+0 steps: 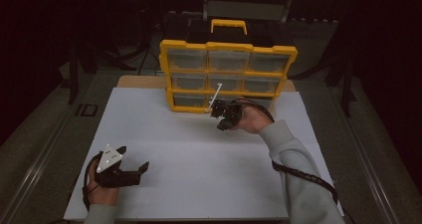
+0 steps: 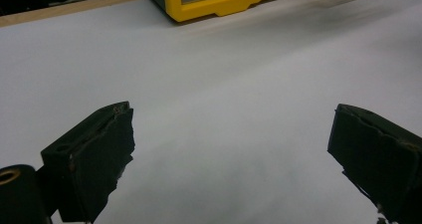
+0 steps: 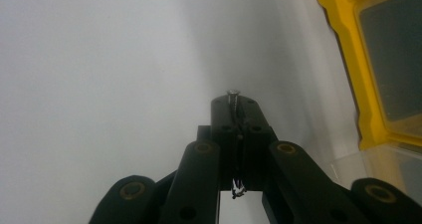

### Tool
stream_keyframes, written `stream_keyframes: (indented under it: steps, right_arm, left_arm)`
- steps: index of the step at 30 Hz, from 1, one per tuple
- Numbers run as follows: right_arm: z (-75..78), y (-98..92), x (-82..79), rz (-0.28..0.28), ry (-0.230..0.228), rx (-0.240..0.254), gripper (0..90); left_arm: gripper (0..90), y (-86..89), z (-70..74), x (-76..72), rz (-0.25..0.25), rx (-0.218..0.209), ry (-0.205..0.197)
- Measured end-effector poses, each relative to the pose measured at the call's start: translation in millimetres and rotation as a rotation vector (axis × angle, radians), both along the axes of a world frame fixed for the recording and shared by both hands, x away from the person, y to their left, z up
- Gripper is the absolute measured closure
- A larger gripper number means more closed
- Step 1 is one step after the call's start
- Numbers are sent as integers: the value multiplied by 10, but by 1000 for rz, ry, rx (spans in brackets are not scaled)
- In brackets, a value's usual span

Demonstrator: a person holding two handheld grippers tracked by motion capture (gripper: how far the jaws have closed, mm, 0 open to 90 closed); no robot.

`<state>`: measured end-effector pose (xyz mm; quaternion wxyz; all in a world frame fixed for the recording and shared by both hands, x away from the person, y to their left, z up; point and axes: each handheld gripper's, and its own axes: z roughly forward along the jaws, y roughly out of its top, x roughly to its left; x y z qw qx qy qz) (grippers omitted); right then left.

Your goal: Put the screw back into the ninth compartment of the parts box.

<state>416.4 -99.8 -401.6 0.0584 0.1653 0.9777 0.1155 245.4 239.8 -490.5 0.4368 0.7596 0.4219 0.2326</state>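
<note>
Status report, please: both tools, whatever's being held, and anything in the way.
Right tool shut on a small screw, beside the yellow drawer cabinet. Left tool open, empty, over the white table. Nothing in the way.

Dim room; white table (image 1: 164, 134); dark floor (image 1: 45, 114); folding chair (image 1: 246, 7) behind.

A white sheet (image 1: 199, 169) covers the counter (image 1: 134, 81). A yellow drawer organizer (image 1: 226, 77) stands at the counter's far edge, near the middle.
</note>
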Motion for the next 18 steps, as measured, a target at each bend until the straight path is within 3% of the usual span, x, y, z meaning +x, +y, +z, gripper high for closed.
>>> stream_keyframes:
  steps: [18]
  right_arm:
    - [98, -151, 131, -62, -12, 9, 878]
  left_arm:
    - [48, 1, 1, 0, 1, 0, -1]
